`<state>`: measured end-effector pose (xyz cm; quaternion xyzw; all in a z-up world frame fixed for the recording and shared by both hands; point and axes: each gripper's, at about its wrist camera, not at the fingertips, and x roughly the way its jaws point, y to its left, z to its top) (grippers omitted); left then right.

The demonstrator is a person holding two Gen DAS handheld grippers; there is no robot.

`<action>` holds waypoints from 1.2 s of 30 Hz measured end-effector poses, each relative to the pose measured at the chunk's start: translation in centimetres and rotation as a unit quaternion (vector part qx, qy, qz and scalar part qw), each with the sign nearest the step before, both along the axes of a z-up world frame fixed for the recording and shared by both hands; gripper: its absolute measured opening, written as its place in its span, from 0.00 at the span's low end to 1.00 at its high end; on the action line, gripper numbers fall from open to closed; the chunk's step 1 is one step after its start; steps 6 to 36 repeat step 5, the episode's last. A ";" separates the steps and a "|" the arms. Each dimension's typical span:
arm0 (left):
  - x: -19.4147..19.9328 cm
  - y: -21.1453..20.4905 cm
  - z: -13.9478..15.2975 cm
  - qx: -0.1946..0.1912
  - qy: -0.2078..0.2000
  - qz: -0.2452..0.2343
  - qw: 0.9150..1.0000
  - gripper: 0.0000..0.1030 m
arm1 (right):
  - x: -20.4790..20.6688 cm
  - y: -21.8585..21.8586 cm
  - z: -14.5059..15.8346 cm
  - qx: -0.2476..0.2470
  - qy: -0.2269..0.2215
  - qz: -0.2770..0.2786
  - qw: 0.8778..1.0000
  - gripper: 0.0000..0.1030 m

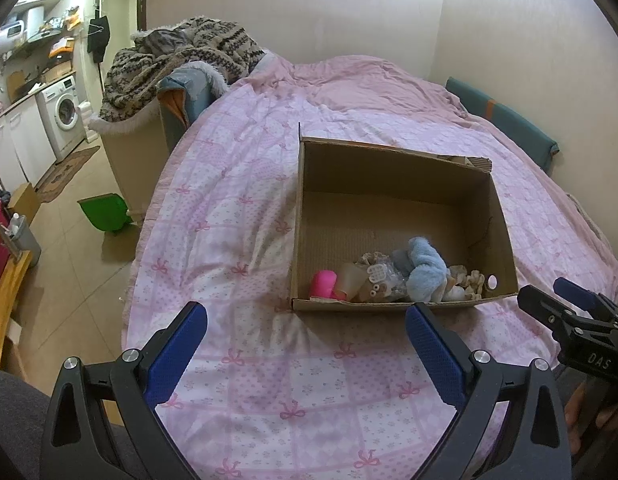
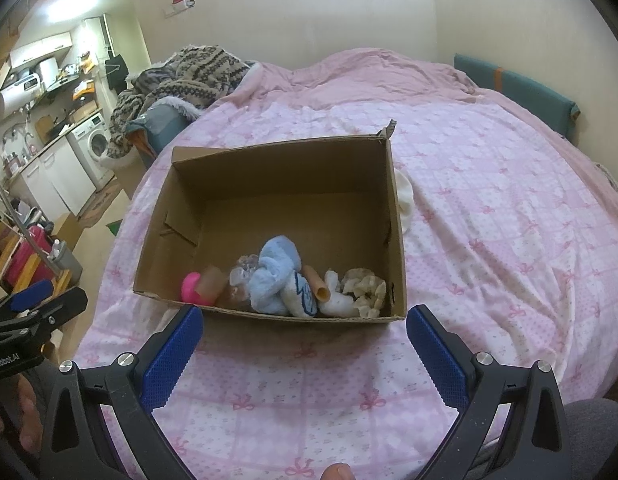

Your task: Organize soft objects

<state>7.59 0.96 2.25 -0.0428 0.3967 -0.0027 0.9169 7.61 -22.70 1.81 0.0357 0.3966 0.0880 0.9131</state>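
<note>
Left wrist view: left tool [image 1: 307, 330] hovers over the pink bedspread [image 1: 237, 216], fingers spread wide, nothing between them. Cardboard box [image 1: 393, 176] sits on the bed just ahead of the tool, slightly toward its right finger. Soft items are bunched against the box's near wall: pink roll [image 1: 324, 283] nearest the left corner, light-blue plush [image 1: 425, 270] in the middle, cream frilly piece [image 1: 471, 280] toward the right corner. Items between pink and blue are a beige/clear jumble, can't tell what they are. Right tool [image 1: 557, 298] enters from the far right, level with the box's near right corner; fingers apart, empty.

Right wrist view: right tool [image 2: 305, 330] is also wide apart and empty, the box's [image 2: 269, 168] near wall directly ahead between its fingertips. Same cluster at the near wall: pink roll [image 2: 190, 286] ahead-left, blue plush [image 2: 275, 276] centre, white plush [image 2: 341, 296] and cream frilly piece [image 2: 365, 286] ahead-right. A white cloth [image 2: 405, 200] lies on the bedspread [image 2: 489, 208] outside, touching the box's right wall. Left tool [image 2: 41, 300] shows at the left edge, near the box's left corner.
</note>
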 end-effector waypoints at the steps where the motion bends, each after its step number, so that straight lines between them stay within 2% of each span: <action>1: 0.0 -0.1 0.0 -0.001 0.000 -0.001 1.000 0.96 | 0.0 0.0 0.0 0.001 0.000 0.000 1.000 1.00; 36: 0.0 -0.4 0.1 -0.004 -0.003 -0.009 1.000 0.96 | 0.0 0.0 0.1 0.003 0.002 0.002 1.000 1.00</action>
